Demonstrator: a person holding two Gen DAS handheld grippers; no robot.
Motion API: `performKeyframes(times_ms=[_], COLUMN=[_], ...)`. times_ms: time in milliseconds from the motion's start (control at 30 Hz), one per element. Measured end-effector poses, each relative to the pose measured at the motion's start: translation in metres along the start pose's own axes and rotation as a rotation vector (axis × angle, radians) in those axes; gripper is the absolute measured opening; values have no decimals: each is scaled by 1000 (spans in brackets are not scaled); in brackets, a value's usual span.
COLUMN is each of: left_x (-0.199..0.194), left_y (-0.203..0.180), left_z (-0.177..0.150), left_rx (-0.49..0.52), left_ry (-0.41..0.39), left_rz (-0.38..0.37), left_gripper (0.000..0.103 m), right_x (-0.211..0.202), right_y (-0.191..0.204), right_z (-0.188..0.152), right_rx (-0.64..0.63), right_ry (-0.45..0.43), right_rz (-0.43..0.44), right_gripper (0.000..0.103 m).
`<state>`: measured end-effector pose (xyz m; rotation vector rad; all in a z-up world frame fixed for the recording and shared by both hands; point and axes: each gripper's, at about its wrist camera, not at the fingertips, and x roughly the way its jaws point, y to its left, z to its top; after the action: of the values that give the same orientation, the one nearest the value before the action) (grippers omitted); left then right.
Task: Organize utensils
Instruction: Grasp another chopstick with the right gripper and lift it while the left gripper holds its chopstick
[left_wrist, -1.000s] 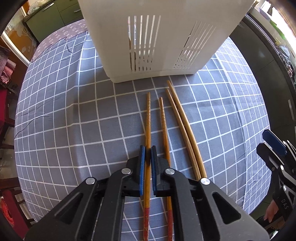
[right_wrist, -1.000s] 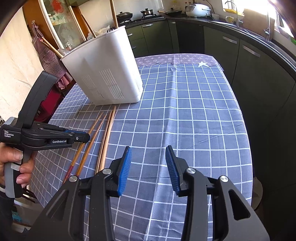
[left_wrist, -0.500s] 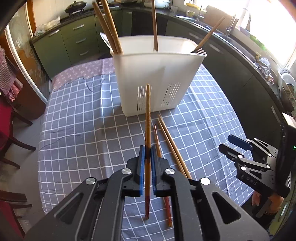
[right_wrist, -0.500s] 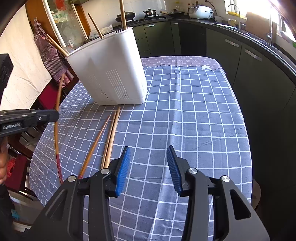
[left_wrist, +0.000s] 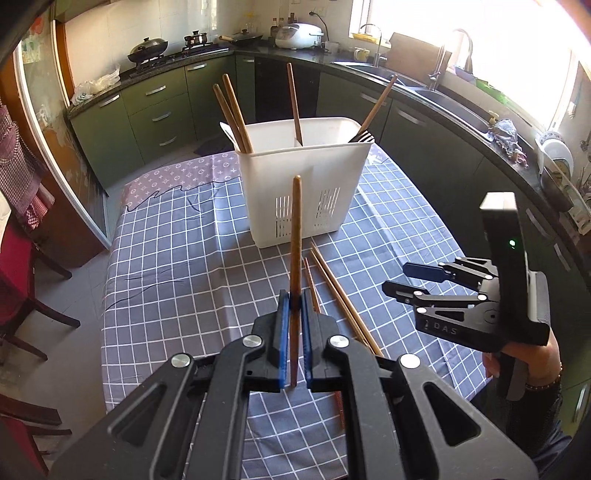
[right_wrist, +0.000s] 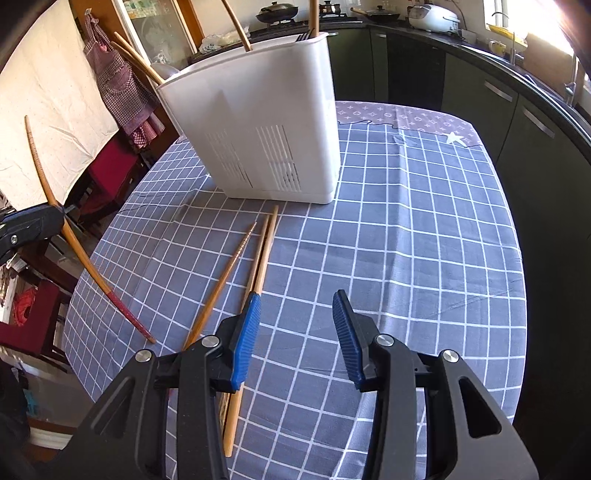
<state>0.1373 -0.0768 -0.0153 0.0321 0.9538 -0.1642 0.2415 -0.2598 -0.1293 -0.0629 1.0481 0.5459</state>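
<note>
My left gripper (left_wrist: 294, 295) is shut on a brown chopstick (left_wrist: 295, 236) with a red end, held in the air above the table; the right wrist view shows that chopstick (right_wrist: 66, 229) at the far left. A white slotted utensil holder (left_wrist: 303, 192) stands at the table's middle with several chopsticks and a fork in it, also seen as the holder (right_wrist: 266, 122). Three chopsticks (right_wrist: 258, 269) lie on the checked cloth in front of it. My right gripper (right_wrist: 293, 321) hangs open over the cloth, its left finger above those chopsticks, nothing between its pads.
The table wears a grey-blue checked cloth (right_wrist: 406, 240). Dark green kitchen cabinets (left_wrist: 155, 110) and a counter with sink ring the back and right. Red chairs (left_wrist: 18, 280) stand at the left. A hand (left_wrist: 524, 358) grips the right tool.
My left gripper lifted the red-ended chopstick off the cloth and rose away from the table, so the whole holder came into view. The right gripper drifted left toward the lying chopsticks.
</note>
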Motion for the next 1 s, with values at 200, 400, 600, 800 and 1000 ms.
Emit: performKeyframes(times_ms=[200, 400, 600, 800, 1000], left_x=[-7, -8, -9, -9, -8], left_y=[-1, -2, 0, 3, 4], left_z=[-7, -7, -8, -7, -7], left_rx=[20, 29, 27, 25, 25], left_ry=[-15, -14, -14, -15, -15], left_rz=[11, 3, -8, -14, -13], left_gripper=[6, 6, 6, 6, 7], right_x=[29, 61, 73, 79, 85], right_y=[12, 23, 28, 35, 45], right_z=[21, 33, 37, 37, 37], right_rx=[-19, -45, -65, -87, -106], right_ry=[83, 158, 174, 187, 189], right_rz=[18, -19, -81, -96, -138], right_gripper=[31, 24, 22, 22, 22])
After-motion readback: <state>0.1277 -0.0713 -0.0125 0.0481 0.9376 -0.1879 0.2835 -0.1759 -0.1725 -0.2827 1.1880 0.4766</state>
